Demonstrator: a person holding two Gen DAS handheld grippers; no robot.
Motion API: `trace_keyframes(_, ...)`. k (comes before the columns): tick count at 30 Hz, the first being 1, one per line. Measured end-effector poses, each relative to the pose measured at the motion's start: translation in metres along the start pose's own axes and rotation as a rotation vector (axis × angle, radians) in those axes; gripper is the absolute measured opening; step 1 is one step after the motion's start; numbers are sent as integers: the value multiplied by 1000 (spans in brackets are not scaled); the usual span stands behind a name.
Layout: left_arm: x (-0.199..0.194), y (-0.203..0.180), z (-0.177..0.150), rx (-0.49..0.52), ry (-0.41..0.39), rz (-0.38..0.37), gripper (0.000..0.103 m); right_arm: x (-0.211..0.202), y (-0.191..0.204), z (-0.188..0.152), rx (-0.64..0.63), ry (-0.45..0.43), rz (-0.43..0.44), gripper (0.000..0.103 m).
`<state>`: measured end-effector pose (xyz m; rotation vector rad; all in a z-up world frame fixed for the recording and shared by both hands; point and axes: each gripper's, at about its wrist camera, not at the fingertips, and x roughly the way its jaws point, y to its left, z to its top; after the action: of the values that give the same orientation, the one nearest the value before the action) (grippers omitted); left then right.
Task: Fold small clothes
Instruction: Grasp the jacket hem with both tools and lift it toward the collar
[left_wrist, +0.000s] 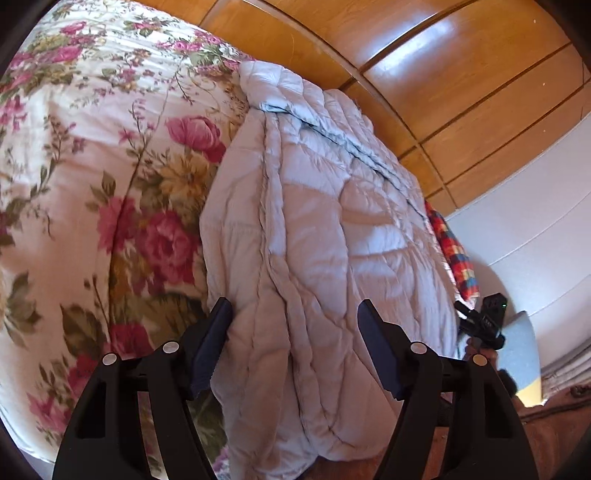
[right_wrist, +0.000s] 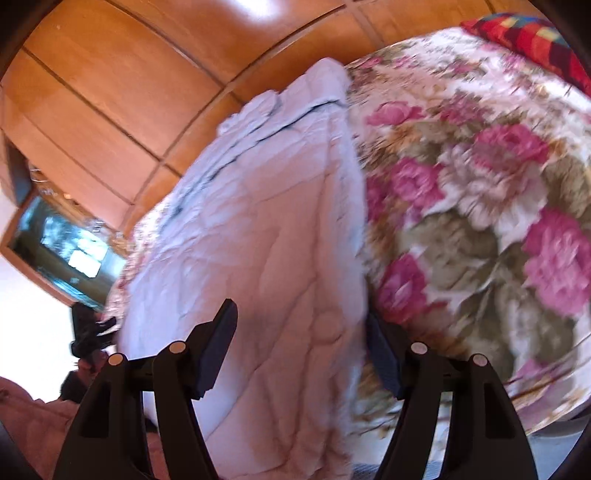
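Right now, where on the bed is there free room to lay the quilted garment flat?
Free: the floral bedspread, from the pale quilted garment out to the bed's edge. Crowded: the strip by the wooden panels, where the garment lies, with a checked cloth beside it.

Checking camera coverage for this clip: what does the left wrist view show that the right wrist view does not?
Only the left wrist view: a white panelled surface at right and the right tool beyond the garment.
Only the right wrist view: a dark glass-fronted wooden cabinet at left.
Both: the pale grey quilted puffy garment on the pink-rose floral bedspread, wooden panels, and a red checked cloth.
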<state>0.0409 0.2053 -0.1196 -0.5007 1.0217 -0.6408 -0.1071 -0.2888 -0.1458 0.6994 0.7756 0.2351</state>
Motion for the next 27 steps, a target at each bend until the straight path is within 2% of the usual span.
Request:
trace_keyframes(5,0,-1,-11,-18,12,-61,69,0,2,-15,-7,36,89,66)
trace_keyframes(7,-3,-3,-15,10,17,-10,69,0,1,-20,-16,43,107,65)
trace_keyframes(9,-13,0,-15,9,-19,44,69,-2,-1,-24,-9,53,130,64)
trace_keyframes(11,-19,7,-13,-32,-43,36,69,-1,-4,-26,14,57,171,64)
trace_keyframes(14,-6,8,-17,-34,41,13,69,7,-4,-27,30,80,230,63)
trace_keyframes(16,1,-4,-23,26,62,29,72,13,0,-29,17,94,237,63)
trace_keyframes(18,8,-13,-26,37,82,9,73,15,4,-30,14,101,244,63)
trace_keyframes(19,9,-15,-26,28,82,4,72,15,5,-31,17,111,258,56)
trace_keyframes(20,11,-17,-27,19,88,-18,71,17,7,-33,18,135,270,39)
trace_keyframes(21,14,-22,-31,15,118,-55,58,21,9,-31,15,149,271,37)
trace_keyframes(23,25,-35,-40,55,176,-50,34,25,13,-35,5,156,288,27)
trace_keyframes(24,31,-44,-46,91,202,-42,28,25,12,-35,13,151,304,26)
trace_keyframes(27,29,-54,-43,97,176,-62,18,19,18,-29,16,113,342,20)
